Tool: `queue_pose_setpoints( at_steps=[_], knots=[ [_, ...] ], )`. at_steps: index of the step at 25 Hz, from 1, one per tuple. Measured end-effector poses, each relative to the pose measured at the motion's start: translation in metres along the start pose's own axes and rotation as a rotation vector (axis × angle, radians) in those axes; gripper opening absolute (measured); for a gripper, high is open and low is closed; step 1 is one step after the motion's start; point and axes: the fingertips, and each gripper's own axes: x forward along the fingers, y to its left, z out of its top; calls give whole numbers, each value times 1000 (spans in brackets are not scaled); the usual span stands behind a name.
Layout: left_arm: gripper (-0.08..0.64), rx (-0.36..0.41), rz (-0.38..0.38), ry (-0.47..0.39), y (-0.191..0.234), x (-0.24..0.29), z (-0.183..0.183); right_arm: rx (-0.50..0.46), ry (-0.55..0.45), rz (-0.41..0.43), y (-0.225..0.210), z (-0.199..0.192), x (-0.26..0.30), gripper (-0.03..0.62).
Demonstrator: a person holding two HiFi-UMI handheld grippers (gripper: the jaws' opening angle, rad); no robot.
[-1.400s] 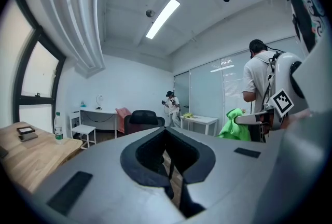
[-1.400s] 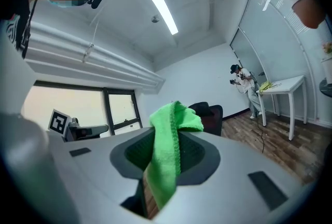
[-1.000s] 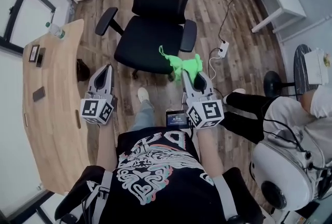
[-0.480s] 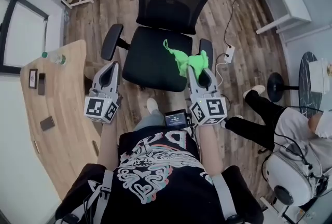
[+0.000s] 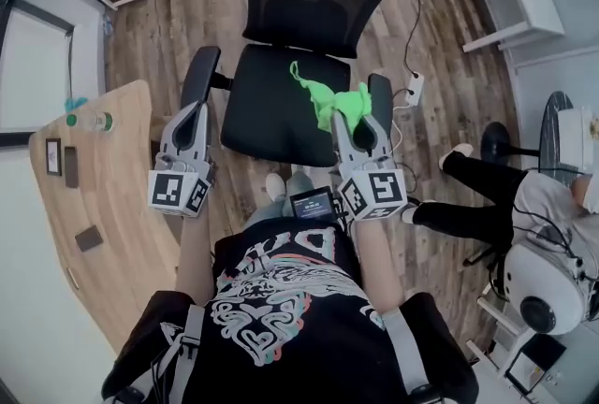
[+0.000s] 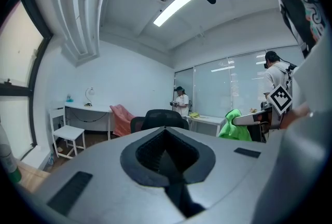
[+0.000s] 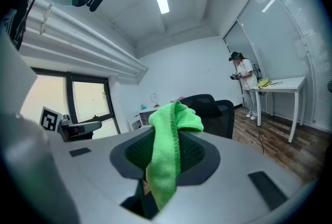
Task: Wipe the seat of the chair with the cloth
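One bright green cloth, fuzzy and crumpled with a stitched hem, is pinched in the clenched right gripper. It trails out over the right side of the black chair seat. Left gripper, just beside the chair's left armrest, has its jaws pressed together, empty.

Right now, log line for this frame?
left gripper: shut, empty | right gripper: shut on green cloth | cloth above chair seat, contact unclear
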Motion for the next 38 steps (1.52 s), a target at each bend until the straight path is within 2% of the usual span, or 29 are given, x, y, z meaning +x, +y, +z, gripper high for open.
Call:
queue_pose_setpoints(
  at_steps=[6, 10, 12, 17, 22, 27, 31, 38],
  knots=[
    [2, 10, 24, 4, 18, 28, -6, -36, 23, 46, -6, 0, 44, 100],
    [2, 11, 31, 32, 19, 54, -25, -34, 50, 84, -23, -16, 68, 100],
    [2, 8, 29, 69, 17, 61, -41, -23, 78, 99, -30, -32, 77, 100],
    [1, 8, 19, 138, 24, 100, -93, -87, 148, 107, -57, -75, 122, 100],
    [1, -14, 9, 234, 15, 105, -156, -80, 211, 124, -69, -126, 127, 100],
    [2, -45, 7, 273, 26, 113, -199, -91, 279, 119, -70, -174, 143, 100],
    [0, -36, -20, 316, 37, 128, -236, -112, 326, 115, -74, -212, 165, 100],
    [2, -59, -55, 358, 51, 157, -280, -120, 379, 92, -88, -252, 186, 100]
  ],
)
